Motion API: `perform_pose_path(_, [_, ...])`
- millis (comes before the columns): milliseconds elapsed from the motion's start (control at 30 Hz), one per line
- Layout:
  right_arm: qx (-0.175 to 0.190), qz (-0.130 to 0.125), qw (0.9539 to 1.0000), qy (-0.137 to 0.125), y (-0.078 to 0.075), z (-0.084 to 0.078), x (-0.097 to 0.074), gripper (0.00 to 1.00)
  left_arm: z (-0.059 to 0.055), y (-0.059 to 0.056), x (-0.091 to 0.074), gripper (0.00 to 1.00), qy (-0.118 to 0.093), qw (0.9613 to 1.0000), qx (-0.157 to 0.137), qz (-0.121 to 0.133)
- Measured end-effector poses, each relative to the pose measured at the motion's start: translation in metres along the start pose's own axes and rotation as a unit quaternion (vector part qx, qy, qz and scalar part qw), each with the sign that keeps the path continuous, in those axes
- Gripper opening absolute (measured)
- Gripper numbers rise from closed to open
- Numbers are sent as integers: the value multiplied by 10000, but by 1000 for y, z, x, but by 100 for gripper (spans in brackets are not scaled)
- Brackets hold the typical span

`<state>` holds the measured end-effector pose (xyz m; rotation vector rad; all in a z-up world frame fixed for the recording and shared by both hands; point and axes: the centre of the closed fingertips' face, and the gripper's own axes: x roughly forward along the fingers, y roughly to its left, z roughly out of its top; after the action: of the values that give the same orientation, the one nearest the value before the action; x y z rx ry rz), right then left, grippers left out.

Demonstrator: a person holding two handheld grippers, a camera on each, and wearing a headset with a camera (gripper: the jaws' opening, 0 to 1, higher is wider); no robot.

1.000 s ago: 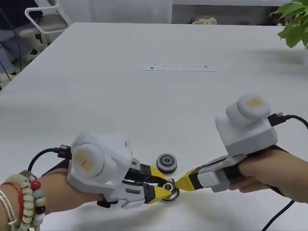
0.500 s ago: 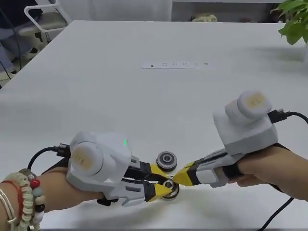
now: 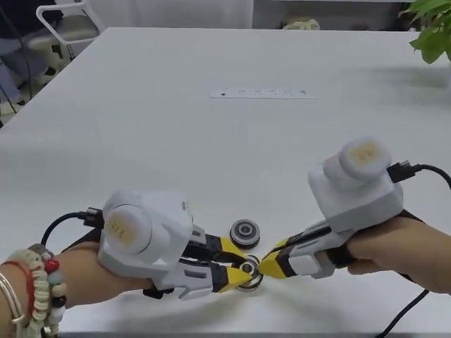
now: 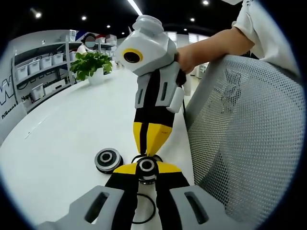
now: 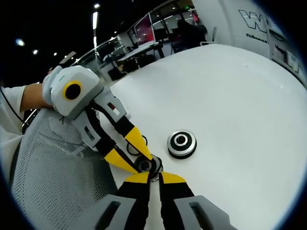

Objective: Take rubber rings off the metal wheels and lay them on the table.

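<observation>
A small metal wheel (image 3: 251, 269) is clamped between the yellow tips of my left gripper (image 3: 243, 272) just above the table's near edge. In the left gripper view the wheel (image 4: 146, 166) sits between my own jaws. My right gripper (image 3: 264, 266) comes in from the right, its tips pressed together on the thin black rubber ring (image 4: 144, 156) at the wheel's rim. A second wheel (image 3: 244, 232) with its black ring on lies flat just behind. A loose black ring (image 4: 143, 209) lies on the table under my left jaws.
The white table (image 3: 211, 155) stretches away behind the work. A flat white strip (image 3: 262, 93) lies at mid-table. A plant (image 3: 431, 32) stands at the far right corner. A grey mesh chair back (image 4: 240, 143) is close behind the near edge.
</observation>
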<state>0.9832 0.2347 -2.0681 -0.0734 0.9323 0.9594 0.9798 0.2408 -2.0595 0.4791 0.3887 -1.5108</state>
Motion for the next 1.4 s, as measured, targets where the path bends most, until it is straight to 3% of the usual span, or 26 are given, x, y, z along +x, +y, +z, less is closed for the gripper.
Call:
perform_pose_path(267, [-122, -145, 9998, 27, 2, 6, 1, 0, 0, 1, 0, 8, -26, 10000, -4, 18])
perform_pose_path(300, [-78, -86, 9999, 3, 4, 8, 0, 0, 0, 1, 1, 8, -25, 10000, -4, 18])
perform_pose_path(367, [347, 106, 9993, -103, 11, 12, 0, 0, 0, 1, 1, 8, -22, 10000, 1, 20])
perform_pose_path(467, [278, 32, 9995, -139, 7, 13, -2, 0, 0, 1, 1, 8, -25, 10000, 0, 21])
perform_pose_path(567, [444, 24, 9986, -270, 3, 17, -5, 0, 0, 1, 1, 8, -24, 10000, -7, 20])
perform_pose_path(833, [335, -94, 9994, -57, 1, 7, 0, 0, 0, 1, 1, 8, 33, 10000, -68, 12])
perform_pose_path(967, [375, -100, 9992, -106, 0, 9, 0, 0, 0, 1, -2, 9, 186, 9997, 116, -82])
perform_pose_path(1033, [385, -119, 9991, -110, -2, 9, -1, 0, 4, 2, -4, 13, 125, 9998, 76, -95])
perform_pose_path(1067, [397, -132, 9991, -119, -3, 9, -1, 0, 8, 1, -5, 17, 33, 9998, -116, -134])
perform_pose_path(1233, [465, -165, 9986, -172, -5, 10, -4, 0, 21, 2, -11, 31, -105, 9997, -118, -184])
perform_pose_path(1267, [481, -168, 9985, -186, -6, 10, -4, 0, 25, 2, -12, 34, -160, 9994, -214, -210])
perform_pose_path(1300, [494, -166, 9985, -192, -6, 10, -4, 0, 32, -1, -14, 37, -297, 9979, -519, -239])
perform_pose_path(1400, [488, -174, 9985, -198, -7, 10, -5, 0, 41, -6, -21, 53, -394, 9963, -650, -388])
